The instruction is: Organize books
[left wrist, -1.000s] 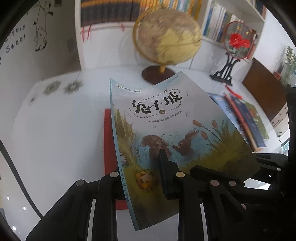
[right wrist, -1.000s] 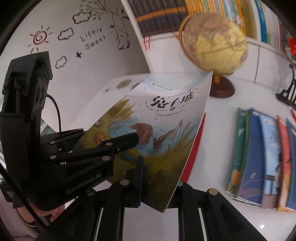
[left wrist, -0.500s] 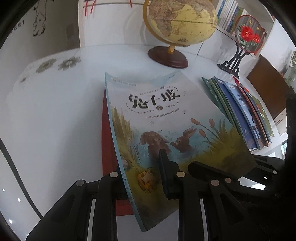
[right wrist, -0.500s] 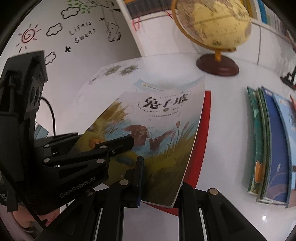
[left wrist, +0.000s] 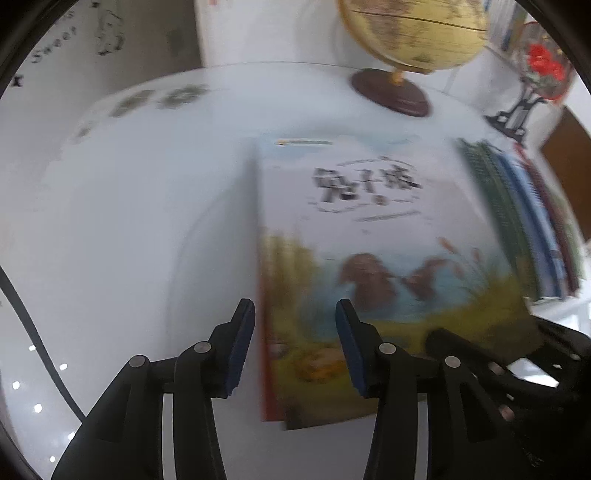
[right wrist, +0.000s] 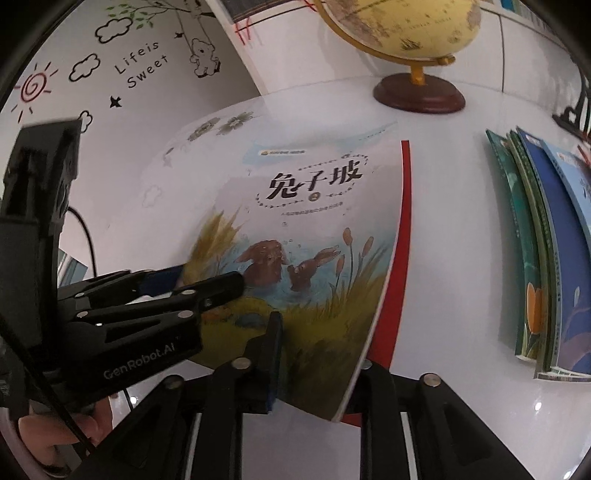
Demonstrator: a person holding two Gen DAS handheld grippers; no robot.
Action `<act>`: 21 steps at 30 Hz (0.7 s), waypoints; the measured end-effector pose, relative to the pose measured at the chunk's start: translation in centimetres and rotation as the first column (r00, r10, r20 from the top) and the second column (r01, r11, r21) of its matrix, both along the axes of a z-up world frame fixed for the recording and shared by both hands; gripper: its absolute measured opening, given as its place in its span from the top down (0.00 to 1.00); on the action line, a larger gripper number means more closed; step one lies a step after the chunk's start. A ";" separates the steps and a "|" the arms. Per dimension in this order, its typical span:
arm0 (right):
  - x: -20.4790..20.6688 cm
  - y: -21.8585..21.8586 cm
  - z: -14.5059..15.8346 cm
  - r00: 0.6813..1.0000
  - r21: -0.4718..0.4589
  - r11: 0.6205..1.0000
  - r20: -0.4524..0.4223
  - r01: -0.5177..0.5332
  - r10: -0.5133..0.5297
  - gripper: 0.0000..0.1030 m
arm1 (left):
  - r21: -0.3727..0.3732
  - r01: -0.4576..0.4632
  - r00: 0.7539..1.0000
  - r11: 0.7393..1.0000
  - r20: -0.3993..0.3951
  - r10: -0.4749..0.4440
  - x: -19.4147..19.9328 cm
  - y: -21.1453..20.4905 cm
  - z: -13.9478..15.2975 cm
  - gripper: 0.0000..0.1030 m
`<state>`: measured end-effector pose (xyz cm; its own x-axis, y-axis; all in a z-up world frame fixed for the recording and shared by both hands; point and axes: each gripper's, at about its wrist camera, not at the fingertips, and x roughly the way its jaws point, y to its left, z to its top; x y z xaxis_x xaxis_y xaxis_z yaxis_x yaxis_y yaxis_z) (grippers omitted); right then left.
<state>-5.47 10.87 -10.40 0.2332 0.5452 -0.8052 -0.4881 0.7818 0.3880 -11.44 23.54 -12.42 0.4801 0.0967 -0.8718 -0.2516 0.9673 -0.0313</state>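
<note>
A picture book with two brown rabbits on its cover [left wrist: 369, 221] [right wrist: 314, 206] lies over a red book [right wrist: 405, 221] on the white table [left wrist: 129, 240]. My left gripper [left wrist: 293, 310] [right wrist: 210, 278] straddles its left edge; the jaws are opening and the pads stand clear of the cover. My right gripper [right wrist: 319, 343] has the book's near right corner between its opening jaws, one finger above the cover, the other under the slightly raised edge. The left wrist view is blurred.
A row of overlapping green and blue books [right wrist: 554, 240] [left wrist: 517, 206] lies to the right. A globe [left wrist: 406, 29] [right wrist: 399, 22] on a dark wooden base stands behind. A red fan ornament on a black stand [left wrist: 543, 66] is at the far right. A hand [right wrist: 55, 439] shows at lower left.
The rabbit book has come down from mid-air onto the red book. Both grippers sank with it, and both sets of jaws have parted from their grip on it.
</note>
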 end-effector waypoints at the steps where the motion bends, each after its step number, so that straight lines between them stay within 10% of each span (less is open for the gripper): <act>1: 0.2 0.0 0.0 1.000 -0.001 1.000 -0.008 0.000 0.000 0.65 | 0.002 -0.020 1.000 1.000 -0.003 0.020 -0.2 0.4 0.0 0.57; 10: -0.3 -2.6 0.7 0.997 -0.091 0.993 -0.023 0.070 -0.072 0.53 | -0.056 -0.106 0.994 0.993 -0.026 0.104 -1.4 2.2 0.8 0.56; 21: -0.2 -12.3 2.9 0.979 0.007 0.981 -0.053 0.196 -0.196 0.52 | -0.092 -0.067 0.998 0.994 0.014 0.069 0.7 -3.7 4.4 0.56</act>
<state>-5.72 -1.42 -7.50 0.2944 0.5028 -0.8127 -0.3047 0.8554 0.4188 -10.74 19.81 -7.98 0.4898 0.0501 -0.8704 -0.3154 0.9409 -0.1234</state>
